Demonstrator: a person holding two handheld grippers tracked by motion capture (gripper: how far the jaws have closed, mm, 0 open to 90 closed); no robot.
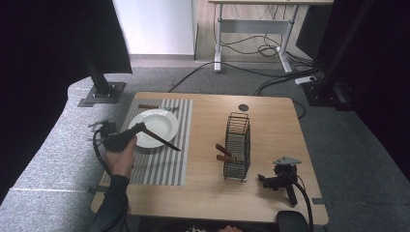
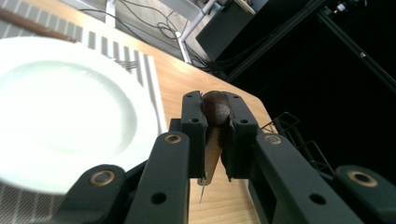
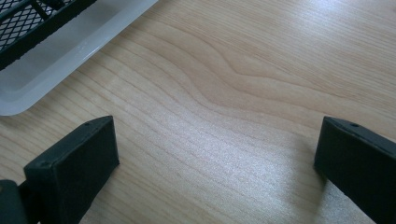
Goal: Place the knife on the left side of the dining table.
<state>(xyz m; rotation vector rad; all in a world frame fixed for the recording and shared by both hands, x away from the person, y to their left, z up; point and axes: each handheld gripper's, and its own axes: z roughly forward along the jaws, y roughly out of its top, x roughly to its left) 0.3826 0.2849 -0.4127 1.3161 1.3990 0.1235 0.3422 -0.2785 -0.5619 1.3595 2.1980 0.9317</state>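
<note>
Gripping the knife (image 2: 215, 108) by its brown handle, left fingers (image 2: 194, 122) are holding it at the plate's (image 1: 162, 121) four o'clock (stiff, light, blade sharp), right fingers (image 3: 74, 161) resting wide on the counter (image 3: 243, 60).

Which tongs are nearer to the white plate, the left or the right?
Left. The left tongs, clamped on a knife, hover at the white plate's front rim. The right tongs rest across the table, beyond the wire rack.
</note>
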